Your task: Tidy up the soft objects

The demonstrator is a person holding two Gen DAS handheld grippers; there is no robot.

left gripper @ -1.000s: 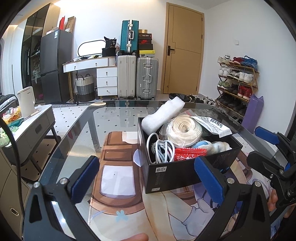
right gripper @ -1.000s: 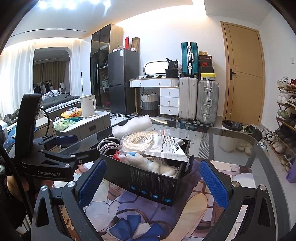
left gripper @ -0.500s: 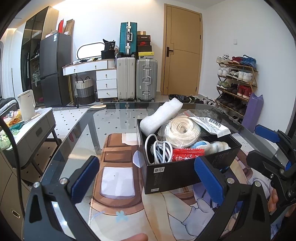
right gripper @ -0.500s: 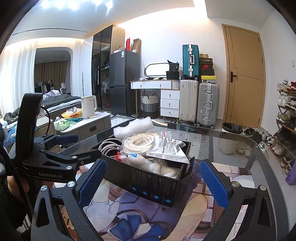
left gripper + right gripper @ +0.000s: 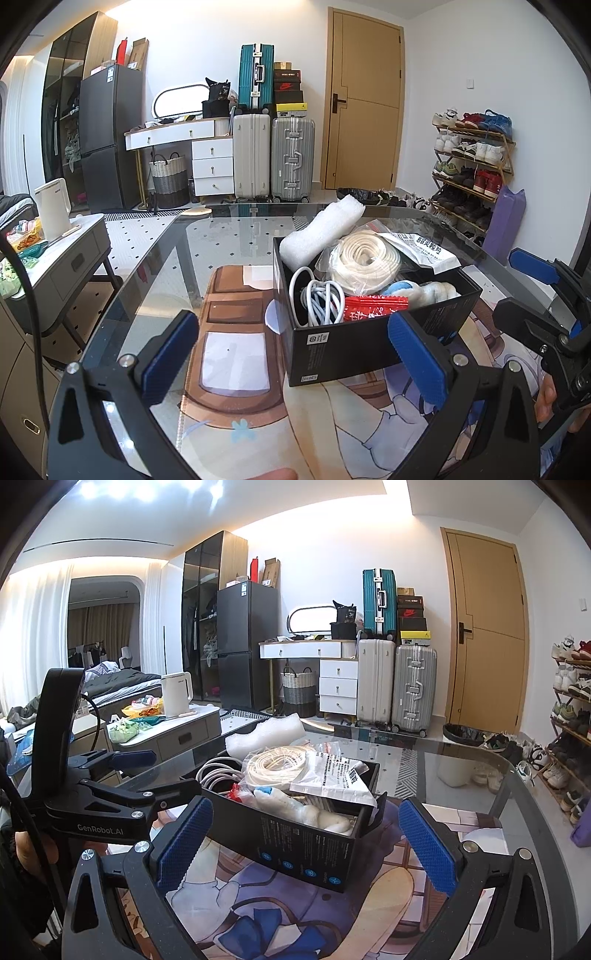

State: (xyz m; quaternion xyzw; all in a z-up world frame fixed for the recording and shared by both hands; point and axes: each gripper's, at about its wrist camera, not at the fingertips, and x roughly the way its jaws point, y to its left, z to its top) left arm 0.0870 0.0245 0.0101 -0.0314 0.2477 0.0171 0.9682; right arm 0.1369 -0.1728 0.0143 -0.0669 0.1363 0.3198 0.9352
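A black box (image 5: pixel 373 345) stands on the glass table, on a printed mat. It holds a white foam roll (image 5: pixel 319 230), a coil of cream cord (image 5: pixel 364 258), white cables (image 5: pixel 317 302), a red packet (image 5: pixel 375 308), a white printed pouch (image 5: pixel 424 251) and a pale plush piece (image 5: pixel 432 291). The box also shows in the right wrist view (image 5: pixel 299 834). My left gripper (image 5: pixel 293 356) is open and empty, just in front of the box. My right gripper (image 5: pixel 304 843) is open and empty, in front of the box's other side.
The printed mat (image 5: pixel 236 369) covers the near part of the glass table (image 5: pixel 207 236). A grey side table with a white kettle (image 5: pixel 53 214) stands to the left. Suitcases (image 5: pixel 273 158), a door and a shoe rack (image 5: pixel 472 162) line the far walls.
Both views have shifted only slightly. The box and its contents have not moved, and both grippers stay open.
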